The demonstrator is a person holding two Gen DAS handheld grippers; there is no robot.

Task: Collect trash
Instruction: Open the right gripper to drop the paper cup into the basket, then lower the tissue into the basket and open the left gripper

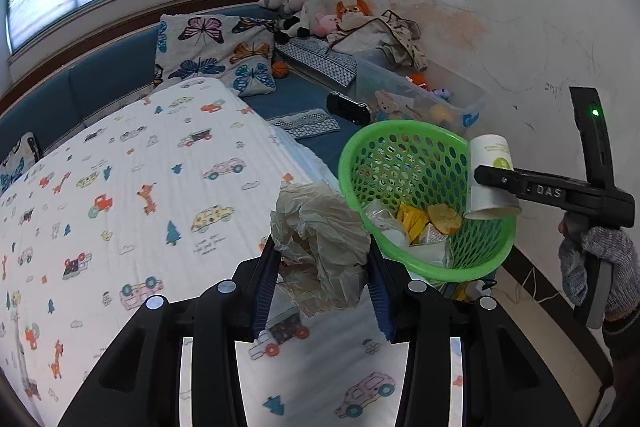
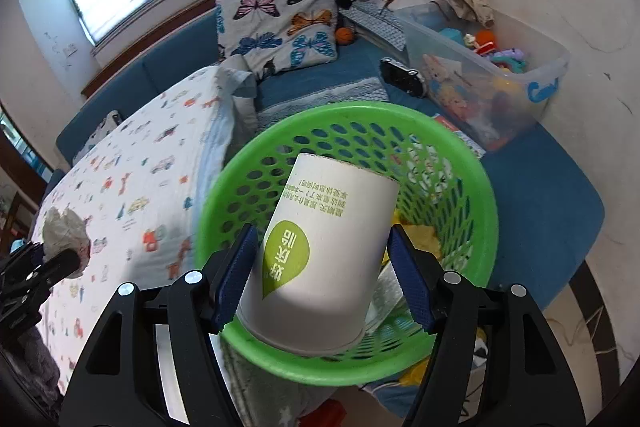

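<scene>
My left gripper is shut on a crumpled beige paper wad, held above the patterned bedspread just left of the green perforated basket. In the right wrist view, my right gripper is shut on a white paper cup with a green logo, mouth toward the camera, hanging over the green basket. The left wrist view shows the same paper cup over the basket's right rim. The basket holds yellow wrappers and other scraps. The paper wad shows far left in the right wrist view.
A clear plastic bin of toys stands beyond the basket on the blue mattress. A butterfly pillow, soft toys and a black game device lie further back. A gloved hand holds the right gripper's handle near the wall.
</scene>
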